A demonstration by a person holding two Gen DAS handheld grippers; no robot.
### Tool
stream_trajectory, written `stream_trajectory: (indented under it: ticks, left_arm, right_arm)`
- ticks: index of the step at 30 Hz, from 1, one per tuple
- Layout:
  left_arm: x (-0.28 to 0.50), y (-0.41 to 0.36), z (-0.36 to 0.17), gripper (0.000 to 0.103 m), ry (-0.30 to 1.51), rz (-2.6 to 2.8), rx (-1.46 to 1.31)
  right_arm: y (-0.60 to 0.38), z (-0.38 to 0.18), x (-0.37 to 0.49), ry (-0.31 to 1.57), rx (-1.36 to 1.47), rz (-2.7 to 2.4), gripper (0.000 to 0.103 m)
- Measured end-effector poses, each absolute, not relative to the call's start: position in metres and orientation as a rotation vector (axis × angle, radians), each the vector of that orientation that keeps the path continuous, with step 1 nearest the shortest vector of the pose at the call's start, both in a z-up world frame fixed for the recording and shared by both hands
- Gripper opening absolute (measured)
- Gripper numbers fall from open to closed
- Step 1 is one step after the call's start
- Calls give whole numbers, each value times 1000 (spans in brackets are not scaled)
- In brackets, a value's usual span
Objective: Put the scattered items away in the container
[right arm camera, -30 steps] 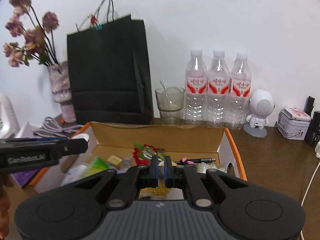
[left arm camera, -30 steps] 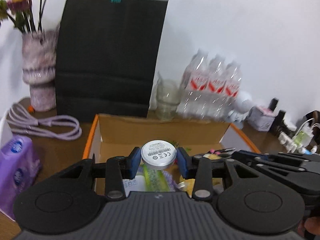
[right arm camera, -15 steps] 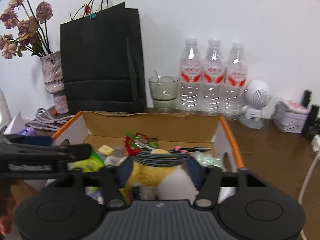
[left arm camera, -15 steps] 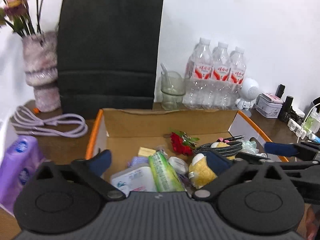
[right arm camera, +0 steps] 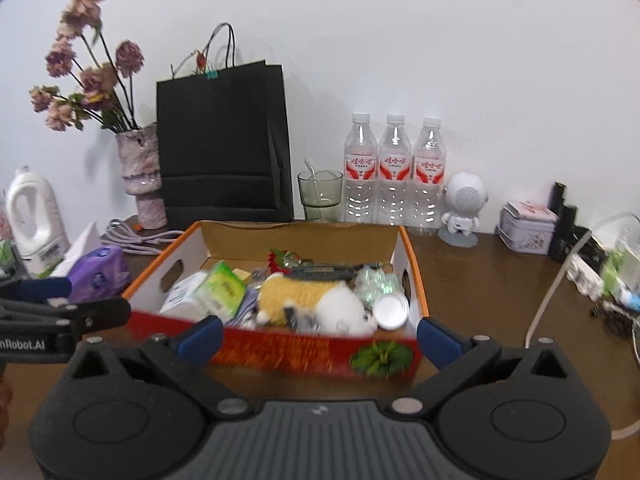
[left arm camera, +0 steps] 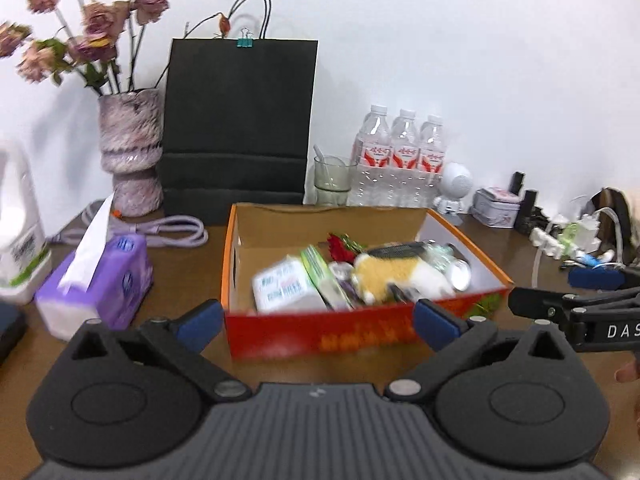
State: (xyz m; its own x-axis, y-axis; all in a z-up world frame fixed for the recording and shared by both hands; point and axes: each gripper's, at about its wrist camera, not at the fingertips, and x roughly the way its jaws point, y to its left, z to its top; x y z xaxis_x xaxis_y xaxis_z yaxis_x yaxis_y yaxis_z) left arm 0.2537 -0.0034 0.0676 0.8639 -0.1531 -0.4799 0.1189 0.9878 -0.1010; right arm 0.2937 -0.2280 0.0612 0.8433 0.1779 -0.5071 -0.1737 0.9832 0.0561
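An orange-rimmed cardboard box with a red front stands on the brown table. Inside lie a yellow-and-white plush toy, a green packet, a white pack, a red flower and a round white tin. A black cable rests on the plush. My left gripper is open and empty, just in front of the box. My right gripper is opening wide before the box with nothing between its pads. Its fingers show at the right of the left wrist view.
Behind the box stand a black paper bag, a vase of dried flowers, a glass and three water bottles. A purple tissue pack and white jug sit left. A power strip and cables lie right.
Both grippers opened and drew back from above the box to its front. The left let go of the round white tin; the right released the plush toy into the box.
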Motion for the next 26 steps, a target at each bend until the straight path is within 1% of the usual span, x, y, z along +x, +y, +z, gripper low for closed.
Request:
stream_trajectory:
  ticks: [5,9,15,26]
  left_arm:
    - [207,-1,66,103,492,-114,-88]
    - [186,-3,69,103,479,-93,-67]
    - [173,-6,69,103,473,-97,-56]
    - [173,-9,62,103,482,-111,-44]
  right_arm:
    - [-227,60,248,556,33,166,103]
    - [-227,60,225,559,43,170,103]
    - [-228,58,211,562,52,168,103]
    - [-224,55,208,571,45,172,103]
